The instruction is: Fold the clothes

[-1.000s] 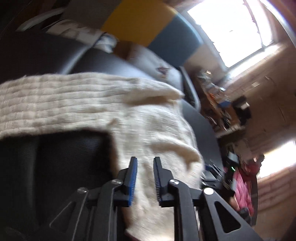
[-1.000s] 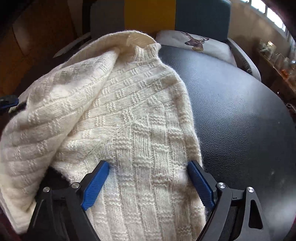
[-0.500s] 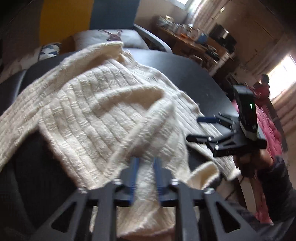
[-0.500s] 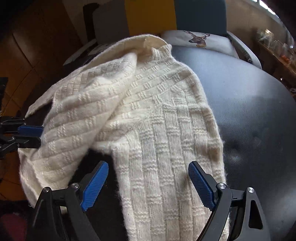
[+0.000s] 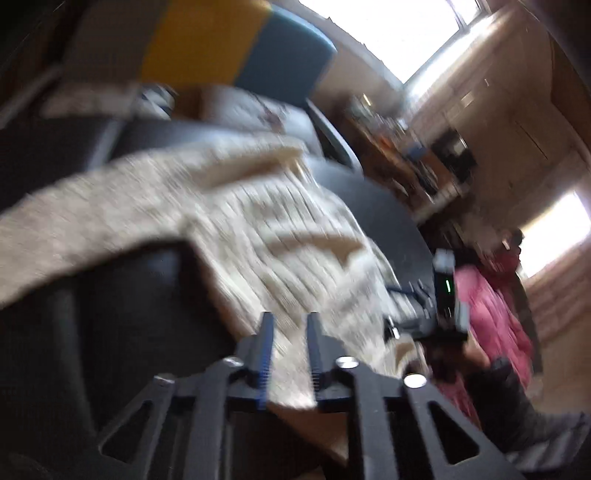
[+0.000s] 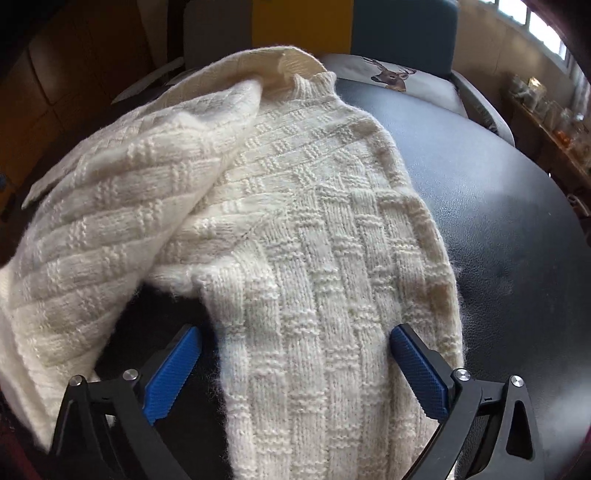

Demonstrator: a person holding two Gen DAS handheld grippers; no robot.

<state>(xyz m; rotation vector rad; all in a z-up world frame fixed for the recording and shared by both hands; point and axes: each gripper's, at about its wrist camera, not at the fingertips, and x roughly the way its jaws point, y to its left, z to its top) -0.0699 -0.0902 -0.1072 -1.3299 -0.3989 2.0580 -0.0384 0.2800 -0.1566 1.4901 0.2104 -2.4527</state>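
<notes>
A cream knitted sweater [image 6: 314,240] lies on the black table [image 6: 517,221], its left sleeve [image 6: 110,206] folded in over the body. My right gripper [image 6: 295,365] hangs over the lower body with its jaws opening to full width. The left pad is over bare table and the right pad at the sweater's right edge, neither pressing. My left gripper [image 5: 290,332], in a blurred left wrist view, has its jaws opening to a narrow gap, with the sweater's near edge [image 5: 291,369] seen between them. The right gripper [image 5: 402,310] shows there beyond the sweater.
A chair with a yellow and blue back [image 6: 303,22] and a deer cushion [image 6: 395,75] stands behind the table. A shelf with jars [image 6: 546,107] runs along the right wall. A person in red [image 5: 491,325] is at the table's right edge.
The right jaws stand wider than before. The left gripper has left the right wrist view, and its own view has swung and blurred. The sleeve stays draped over the body.
</notes>
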